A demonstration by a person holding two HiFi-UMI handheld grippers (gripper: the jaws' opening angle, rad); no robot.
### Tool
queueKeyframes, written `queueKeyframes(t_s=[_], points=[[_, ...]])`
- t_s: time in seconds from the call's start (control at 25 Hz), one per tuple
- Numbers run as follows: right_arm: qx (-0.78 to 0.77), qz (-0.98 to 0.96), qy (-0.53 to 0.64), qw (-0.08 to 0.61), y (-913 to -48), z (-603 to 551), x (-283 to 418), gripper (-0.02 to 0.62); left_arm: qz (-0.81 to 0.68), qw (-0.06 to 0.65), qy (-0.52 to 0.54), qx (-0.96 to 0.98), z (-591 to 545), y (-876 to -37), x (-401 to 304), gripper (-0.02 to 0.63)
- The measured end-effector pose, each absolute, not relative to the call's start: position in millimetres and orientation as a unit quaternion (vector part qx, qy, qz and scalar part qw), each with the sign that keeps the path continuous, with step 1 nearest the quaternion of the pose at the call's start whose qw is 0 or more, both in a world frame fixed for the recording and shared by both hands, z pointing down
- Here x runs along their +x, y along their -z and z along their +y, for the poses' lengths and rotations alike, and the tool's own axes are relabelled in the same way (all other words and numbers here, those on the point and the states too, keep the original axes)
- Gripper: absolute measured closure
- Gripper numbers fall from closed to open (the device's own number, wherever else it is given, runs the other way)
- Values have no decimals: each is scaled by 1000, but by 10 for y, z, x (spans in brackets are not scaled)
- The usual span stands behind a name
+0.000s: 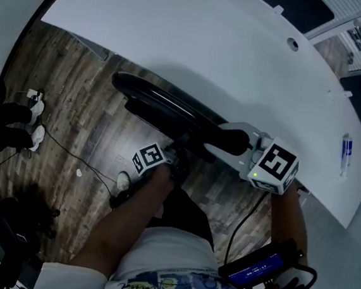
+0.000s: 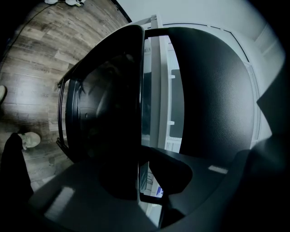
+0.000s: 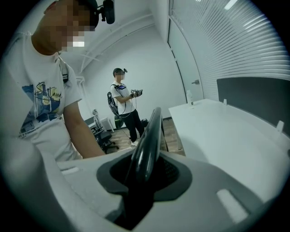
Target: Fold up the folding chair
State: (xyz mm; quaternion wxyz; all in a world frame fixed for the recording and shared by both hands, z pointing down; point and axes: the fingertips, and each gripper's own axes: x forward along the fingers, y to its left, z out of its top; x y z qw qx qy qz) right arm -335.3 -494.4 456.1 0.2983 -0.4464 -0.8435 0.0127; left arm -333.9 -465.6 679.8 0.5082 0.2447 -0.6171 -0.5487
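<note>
The black folding chair [image 1: 162, 104] stands folded nearly flat on the wood floor, seen edge-on from above beside the white table [image 1: 241, 45]. My left gripper [image 1: 178, 154] is shut on the chair's near edge. In the left gripper view a dark chair panel [image 2: 104, 108] runs between the jaws of the left gripper [image 2: 141, 176], with the second panel [image 2: 213, 90] to its right. My right gripper [image 1: 231, 140] is shut on the chair's rim a little further right. In the right gripper view that thin black chair rim [image 3: 149, 136] rises out of the closed jaws of the right gripper [image 3: 140, 179].
The long white table edge runs diagonally just behind the chair. Cables and white shoes [image 1: 37, 120] lie on the floor at the left, with dark equipment [image 1: 0, 231] at the lower left. Another person [image 3: 123, 106] stands far back near an office chair [image 3: 102, 133].
</note>
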Motion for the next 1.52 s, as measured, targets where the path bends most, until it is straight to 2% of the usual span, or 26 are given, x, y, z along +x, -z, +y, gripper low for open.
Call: queueKeyframes(t_s=[1.52], points=[[-448,-843,-37,296,-4692,-5732,-3899,506,-611,536,494,311,-5290,-6853,-3723,557]])
